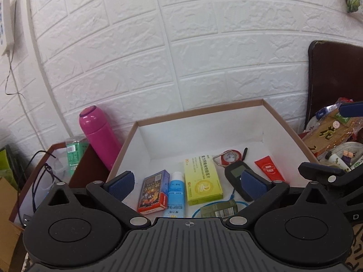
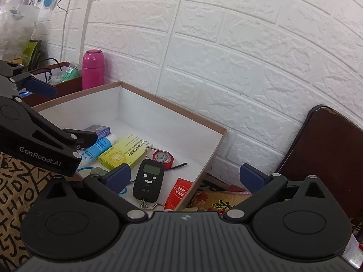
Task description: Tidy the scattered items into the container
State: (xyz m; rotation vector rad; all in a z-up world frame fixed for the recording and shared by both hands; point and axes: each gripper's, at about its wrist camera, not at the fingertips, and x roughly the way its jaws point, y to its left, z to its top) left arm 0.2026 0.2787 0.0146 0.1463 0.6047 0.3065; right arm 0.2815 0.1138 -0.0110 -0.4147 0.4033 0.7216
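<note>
Through my left wrist camera, my left gripper (image 1: 189,184) stands with its jaws spread wide and nothing between the blue pads (image 1: 121,184) — they hang over the near edge of the white-lined box (image 1: 283,131), which fills the middle of the view. Inside it, from nine o'clock toward three, lie a dark card box with a red end (image 1: 154,192), a blue-and-white tube (image 1: 175,196), a yellow-green medicine carton (image 1: 202,181), a black handheld scale (image 1: 237,173) and a red tube (image 1: 270,168); a roll of red tape (image 1: 229,156) sits toward twelve o'clock of the scale, and a small olive packet with a barcode (image 1: 219,208) lies at six o'clock. A pink flask (image 1: 99,133) stands outside the box at ten o'clock, against the white brick wall (image 1: 181,45). At three o'clock part of my right gripper (image 1: 329,176) shows beside a heap of snack packets (image 1: 333,133). Through my right wrist camera, my right gripper (image 2: 189,178) is likewise wide open and empty, hanging over the box's (image 2: 211,158) near right corner. The scale (image 2: 148,180) lies just ahead of my left pad (image 2: 119,176), the red tape (image 2: 162,157) at twelve o'clock of it and the red tube (image 2: 179,192) at its four o'clock against the box wall. The yellow-green carton (image 2: 126,153) and the blue tube (image 2: 99,147) lie toward ten o'clock, partly behind my left gripper (image 2: 72,122) — its jaws spread there too. The flask (image 2: 93,69) stands at eleven o'clock, and a dark chair back (image 2: 322,149) rises at three o'clock.
</note>
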